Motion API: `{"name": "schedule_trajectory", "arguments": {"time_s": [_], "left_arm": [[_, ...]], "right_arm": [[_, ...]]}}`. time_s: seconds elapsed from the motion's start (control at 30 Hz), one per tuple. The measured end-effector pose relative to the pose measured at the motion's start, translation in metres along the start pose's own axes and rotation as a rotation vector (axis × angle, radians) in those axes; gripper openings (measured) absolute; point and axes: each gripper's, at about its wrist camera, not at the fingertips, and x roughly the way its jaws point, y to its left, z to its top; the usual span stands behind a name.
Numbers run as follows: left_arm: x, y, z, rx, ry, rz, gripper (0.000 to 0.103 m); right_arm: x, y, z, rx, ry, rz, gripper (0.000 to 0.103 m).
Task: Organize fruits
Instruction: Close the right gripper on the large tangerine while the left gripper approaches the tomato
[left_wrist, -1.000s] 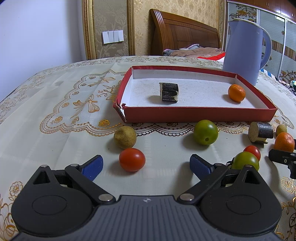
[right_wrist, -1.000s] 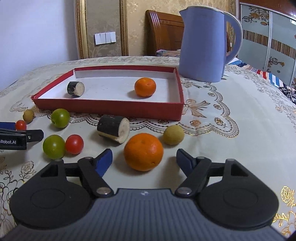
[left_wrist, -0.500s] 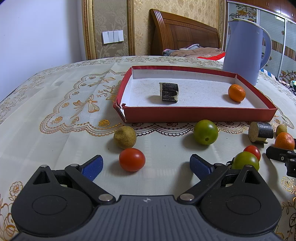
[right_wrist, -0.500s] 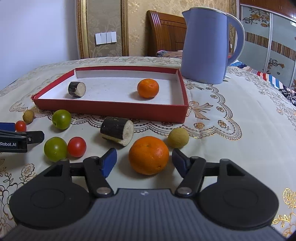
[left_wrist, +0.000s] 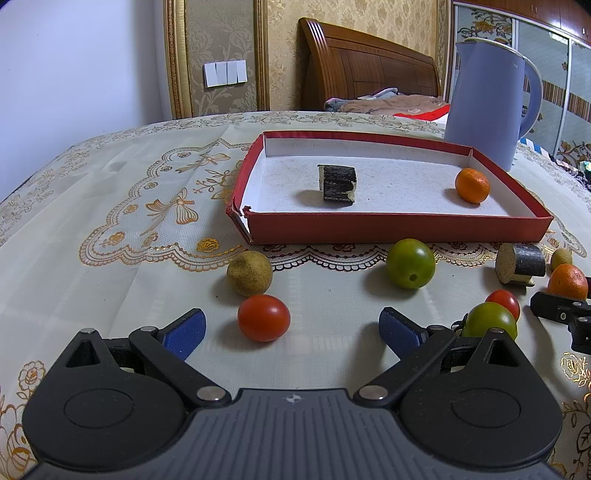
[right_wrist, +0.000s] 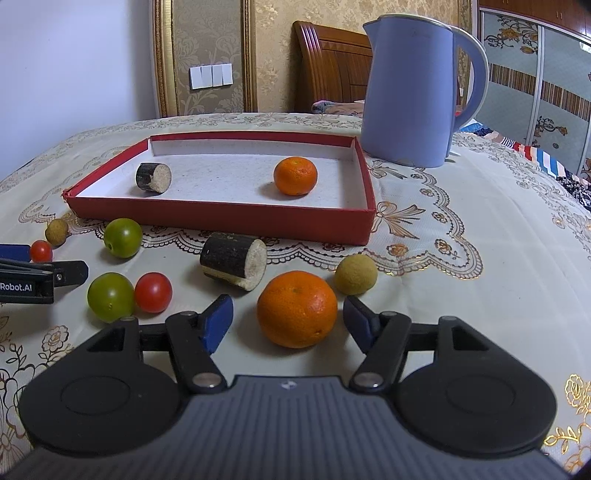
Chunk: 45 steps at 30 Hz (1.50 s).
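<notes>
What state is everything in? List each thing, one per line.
Left tongs: open, holding nothing.
Right tongs: open, just been closing, around the big orange without touching it.
Tray: holds a small orange and a log piece; one corner torn.
Kettle: upright, lid shut.
Tomato: loose on the cloth.

Home bedroom: carved wooden headboard (left_wrist: 369, 70) with rumpled bedding (left_wrist: 384, 103) at 12 o'clock, gold damask wallpaper (left_wrist: 218, 40) with wall switches (left_wrist: 225, 74) at 11, patterned wardrobe doors (right_wrist: 535, 74) at 2, lace-embroidered tablecloth (left_wrist: 129, 206), lilac electric kettle (right_wrist: 410, 88).
</notes>
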Motion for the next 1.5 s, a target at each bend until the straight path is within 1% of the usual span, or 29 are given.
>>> {"name": "schedule_trajectory", "arguments": {"time_s": [0.1, 0.2, 0.43, 0.53, 0.73, 0.77, 0.83, 0.87, 0.93, 1.0, 1.07, 1.13, 1.2, 1.23, 1.37, 1.4, 1.43, 1.47, 1.5], "left_arm": [[-0.001, 0.002, 0.0, -0.012, -0.006, -0.012, 0.102], [-0.002, 0.005, 0.0, -0.03, -0.012, -0.027, 0.102], [-0.002, 0.006, 0.0, -0.03, -0.012, -0.028, 0.102], [-0.004, 0.005, -0.001, -0.028, -0.014, -0.027, 0.101], [-0.008, 0.014, -0.003, -0.074, -0.029, -0.035, 0.097], [-0.009, 0.014, -0.003, -0.076, -0.033, -0.029, 0.091], [-0.009, 0.014, -0.004, -0.082, -0.038, -0.015, 0.087], [-0.01, 0.014, -0.004, -0.082, -0.039, -0.013, 0.083], [-0.01, 0.013, -0.004, -0.075, -0.041, -0.001, 0.08], [-0.01, 0.01, -0.004, -0.06, -0.039, -0.002, 0.08], [-0.01, 0.008, -0.004, -0.045, -0.038, 0.005, 0.074], [-0.01, 0.005, -0.004, -0.031, -0.037, 0.02, 0.071], [-0.01, 0.004, -0.004, -0.022, -0.039, 0.021, 0.062], [-0.01, 0.004, -0.004, -0.022, -0.041, 0.024, 0.06], [-0.01, 0.006, -0.004, -0.031, -0.043, 0.021, 0.057], [-0.01, 0.006, -0.004, -0.029, -0.044, 0.019, 0.054], [-0.011, 0.006, -0.004, -0.026, -0.046, 0.016, 0.047], [-0.012, 0.006, -0.005, -0.023, -0.049, 0.011, 0.042], [-0.013, 0.006, -0.005, -0.021, -0.051, 0.011, 0.042]], "right_arm": [[0.0, -0.003, 0.0, 0.018, -0.004, -0.001, 0.062], [0.0, -0.005, 0.0, 0.024, -0.006, 0.004, 0.062], [0.0, -0.006, 0.0, 0.033, -0.008, 0.01, 0.062], [0.0, -0.007, 0.0, 0.038, -0.011, 0.011, 0.061], [-0.001, -0.008, 0.0, 0.047, -0.013, 0.014, 0.06], [-0.001, -0.008, 0.0, 0.047, -0.013, 0.013, 0.06], [-0.001, -0.007, 0.0, 0.041, -0.011, 0.01, 0.06], [-0.001, -0.007, 0.0, 0.04, -0.011, 0.009, 0.06], [-0.001, -0.007, 0.0, 0.041, -0.011, 0.01, 0.06], [-0.001, -0.007, 0.0, 0.04, -0.012, 0.009, 0.06], [-0.001, -0.007, 0.0, 0.039, -0.011, 0.009, 0.061], [-0.002, -0.007, 0.0, 0.04, -0.012, 0.011, 0.061], [-0.002, -0.007, 0.0, 0.042, -0.013, 0.012, 0.061], [-0.002, -0.008, 0.0, 0.044, -0.013, 0.013, 0.061], [-0.002, -0.008, 0.0, 0.042, -0.013, 0.011, 0.061], [-0.002, -0.008, 0.0, 0.042, -0.013, 0.011, 0.061], [-0.002, -0.007, -0.001, 0.043, -0.013, 0.012, 0.061], [-0.002, -0.007, -0.001, 0.043, -0.013, 0.011, 0.061], [-0.002, -0.007, -0.001, 0.043, -0.013, 0.011, 0.061]]}}
